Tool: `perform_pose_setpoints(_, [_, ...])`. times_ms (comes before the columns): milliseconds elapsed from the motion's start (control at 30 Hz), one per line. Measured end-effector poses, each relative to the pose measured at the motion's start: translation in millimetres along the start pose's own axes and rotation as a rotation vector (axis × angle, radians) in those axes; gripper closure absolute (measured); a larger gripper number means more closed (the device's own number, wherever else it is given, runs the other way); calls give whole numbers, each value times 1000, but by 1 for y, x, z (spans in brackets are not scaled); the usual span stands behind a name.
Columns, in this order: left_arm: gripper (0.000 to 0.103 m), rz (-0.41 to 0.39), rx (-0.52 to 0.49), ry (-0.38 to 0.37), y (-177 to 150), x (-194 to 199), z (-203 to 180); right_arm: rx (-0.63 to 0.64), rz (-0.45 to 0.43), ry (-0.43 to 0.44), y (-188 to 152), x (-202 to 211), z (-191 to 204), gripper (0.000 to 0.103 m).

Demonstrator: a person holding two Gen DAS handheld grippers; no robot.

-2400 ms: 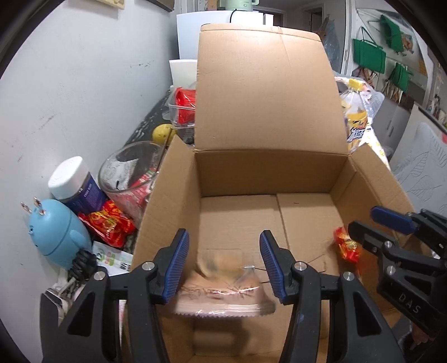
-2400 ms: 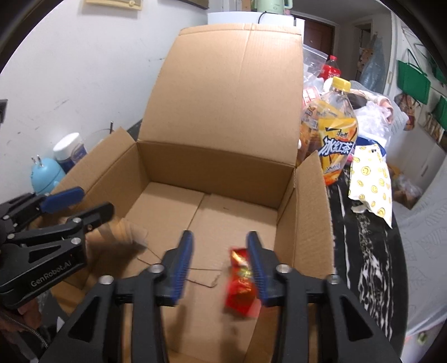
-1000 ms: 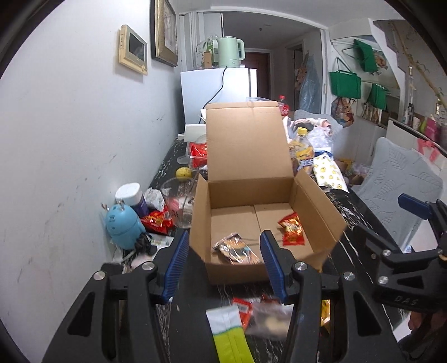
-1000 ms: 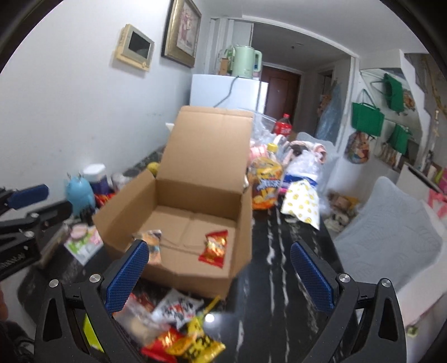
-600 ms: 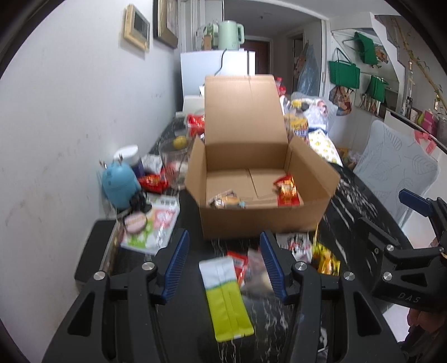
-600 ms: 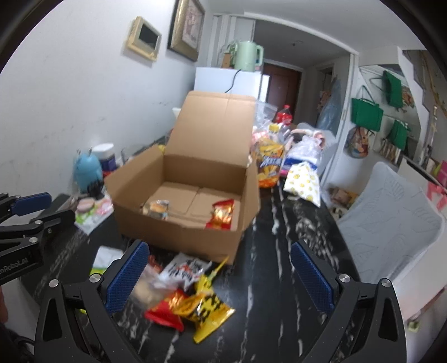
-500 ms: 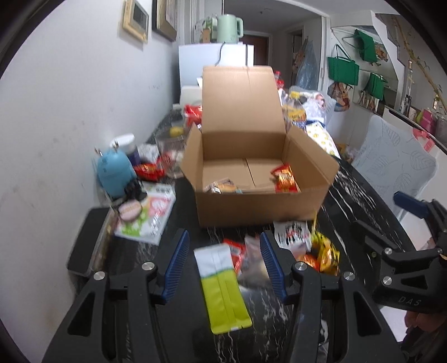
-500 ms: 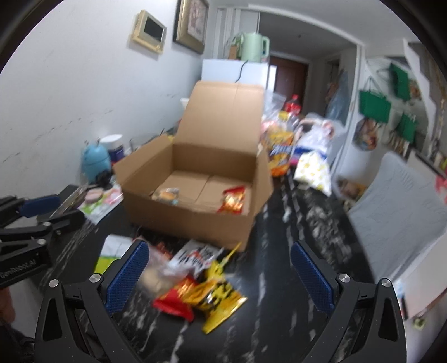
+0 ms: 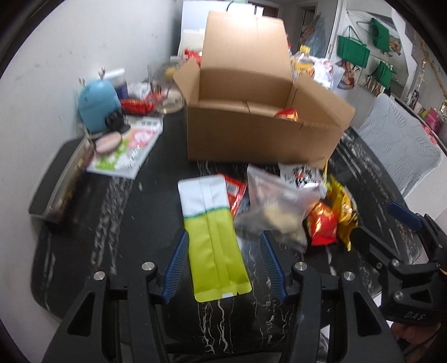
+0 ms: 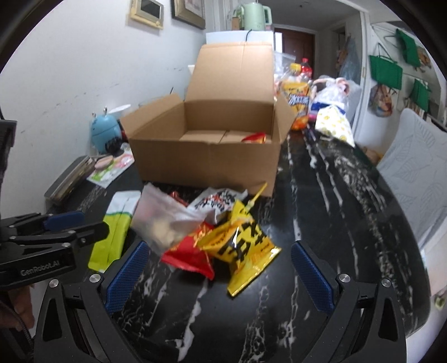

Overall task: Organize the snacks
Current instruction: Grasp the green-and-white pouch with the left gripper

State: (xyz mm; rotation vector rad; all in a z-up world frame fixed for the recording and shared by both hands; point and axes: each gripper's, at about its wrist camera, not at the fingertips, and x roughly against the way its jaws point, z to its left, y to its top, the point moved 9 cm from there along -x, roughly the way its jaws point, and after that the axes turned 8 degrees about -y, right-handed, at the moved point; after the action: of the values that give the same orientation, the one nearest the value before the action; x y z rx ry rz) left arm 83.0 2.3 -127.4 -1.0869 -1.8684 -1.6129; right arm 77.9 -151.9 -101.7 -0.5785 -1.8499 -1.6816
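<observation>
One cardboard box (image 10: 206,156) on the black table (image 10: 321,223), flaps up, w/ one red packet (image 10: 254,137) visible inside, right side. In front of it a heap of approx. six snack bags: green-white pouch (image 9: 213,237), clear bag (image 9: 276,206), yellow bag (image 10: 240,245), red bag (image 10: 190,254), etc. Right gripper (image 10: 220,275) spread wide, empty, over the yellow bag. Left gripper (image 9: 225,266) half open, straddling the pouch, not pinching.

place: home, dining area | signs: framed pictures (image 10: 187,12) on wall; green kettle (image 10: 252,15) on white fridge (image 10: 239,37); marble table (image 10: 329,212); green bags (image 10: 385,71) hung up
</observation>
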Motion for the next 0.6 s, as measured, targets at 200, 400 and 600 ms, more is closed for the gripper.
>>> perform_pose_setpoints(200, [51,63,25,6,-10,-24,5,-2,30,21,-11,-14,0,0])
perform_pose_setpoints(400, [51,88,33,43,-8,-39,14,1,43,36,-13,-22,-4,0])
perform_pose_setpoints(600, [51,94,-12,89,-4,-46,15,-2,43,47,-9,-29,-10,0])
